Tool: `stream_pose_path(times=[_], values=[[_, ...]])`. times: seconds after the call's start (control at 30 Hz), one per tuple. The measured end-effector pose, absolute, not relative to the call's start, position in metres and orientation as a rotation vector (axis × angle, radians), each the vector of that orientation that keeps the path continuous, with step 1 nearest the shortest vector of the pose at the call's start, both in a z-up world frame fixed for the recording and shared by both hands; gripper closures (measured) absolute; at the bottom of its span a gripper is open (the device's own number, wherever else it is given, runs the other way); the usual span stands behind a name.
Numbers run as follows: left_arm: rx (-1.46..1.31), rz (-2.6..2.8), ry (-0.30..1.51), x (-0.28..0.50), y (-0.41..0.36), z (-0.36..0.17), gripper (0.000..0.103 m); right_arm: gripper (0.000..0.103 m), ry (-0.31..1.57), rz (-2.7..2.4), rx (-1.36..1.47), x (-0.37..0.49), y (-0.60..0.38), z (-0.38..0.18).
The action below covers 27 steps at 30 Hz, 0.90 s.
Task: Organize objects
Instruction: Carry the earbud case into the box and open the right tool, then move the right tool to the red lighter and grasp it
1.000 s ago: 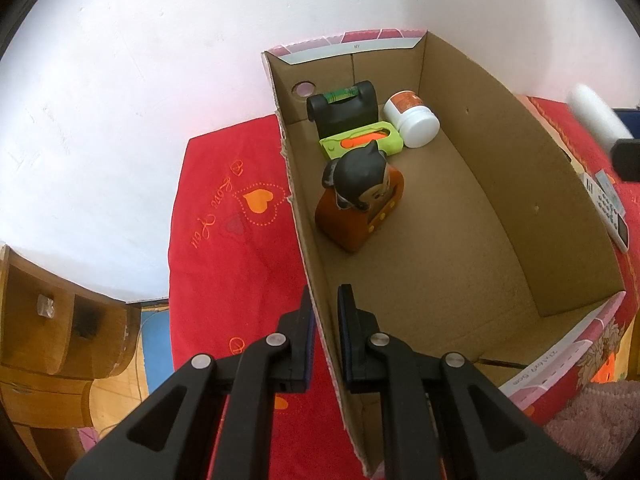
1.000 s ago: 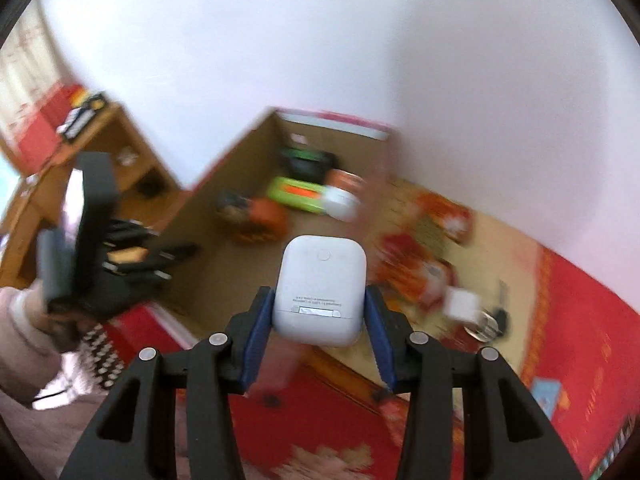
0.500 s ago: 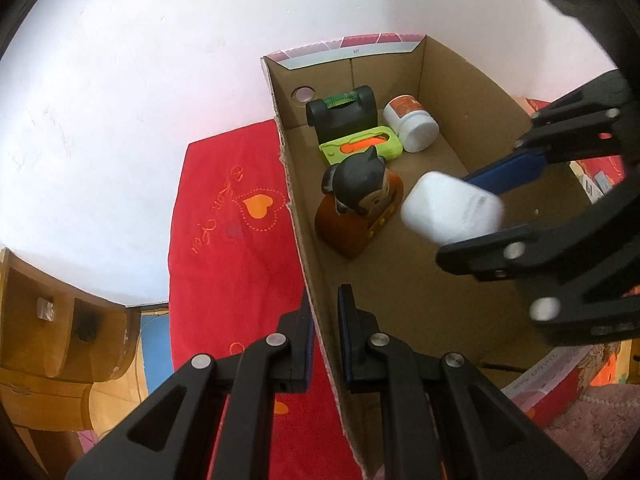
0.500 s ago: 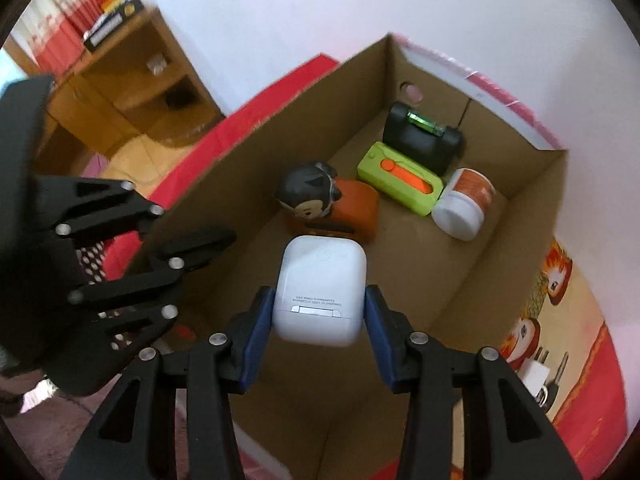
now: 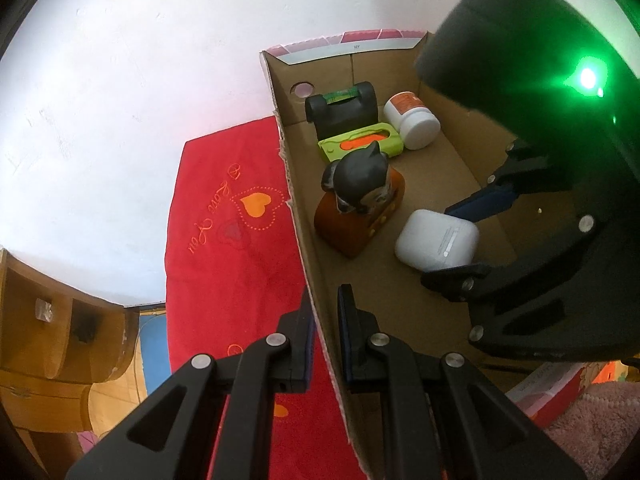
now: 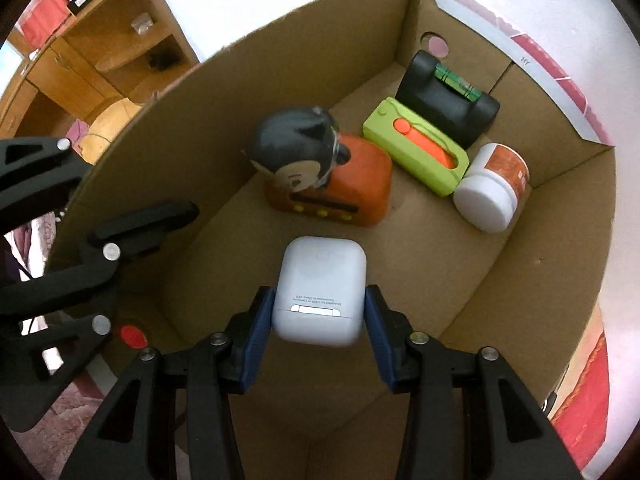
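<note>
Earbud case (image 6: 319, 290), white and smooth, sat low inside the cardboard box (image 5: 452, 152), just beside the orange figurine (image 6: 332, 184); whether it touched the box floor could not be told. The right tongs (image 6: 319, 312) gripped its sides, partly open around it. The left tongs (image 5: 323, 320) were clamped nearly closed on the box's side wall, and their black body hid the near corner.

Wall: plain white (image 5: 120, 100), filling the upper frame.
Furniture: wooden shelf unit (image 6: 108, 40), upper left of right view.
Floor: yellowish wood (image 5: 116, 392), lower left.
Cloth: red (image 5: 232, 248), centre.
</note>
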<state>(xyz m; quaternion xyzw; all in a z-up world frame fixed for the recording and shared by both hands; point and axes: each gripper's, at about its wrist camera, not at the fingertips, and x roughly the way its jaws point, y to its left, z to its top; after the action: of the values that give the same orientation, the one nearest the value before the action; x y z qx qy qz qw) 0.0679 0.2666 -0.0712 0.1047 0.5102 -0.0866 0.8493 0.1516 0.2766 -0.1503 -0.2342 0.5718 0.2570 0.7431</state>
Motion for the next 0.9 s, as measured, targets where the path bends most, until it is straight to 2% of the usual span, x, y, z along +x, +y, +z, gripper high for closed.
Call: stream_pose_path(times=[0.27, 0.33, 0.43, 0.67, 0.9], values=[[0.216, -0.182, 1.076, 0.068, 0.268, -0.072, 0.094, 0.056, 1.252, 0.56, -0.485, 0.154, 0.274, -0.15], [0.214, -0.18, 1.078, 0.069, 0.268, -0.073, 0.094, 0.056, 1.238, 0.566, -0.453, 0.152, 0.27, -0.14], [0.215, -0.179, 1.078, 0.069, 0.268, -0.073, 0.094, 0.051, 1.195, 0.573, -0.417, 0.148, 0.264, -0.122], [0.22, -0.174, 1.078, 0.069, 0.267, -0.072, 0.094, 0.05, 1.097, 0.598, -0.305, 0.127, 0.228, -0.07], [0.228, -0.172, 1.079, 0.07, 0.265, -0.072, 0.094, 0.049, 0.995, 0.506, -0.17, 0.1, 0.152, -0.026]])
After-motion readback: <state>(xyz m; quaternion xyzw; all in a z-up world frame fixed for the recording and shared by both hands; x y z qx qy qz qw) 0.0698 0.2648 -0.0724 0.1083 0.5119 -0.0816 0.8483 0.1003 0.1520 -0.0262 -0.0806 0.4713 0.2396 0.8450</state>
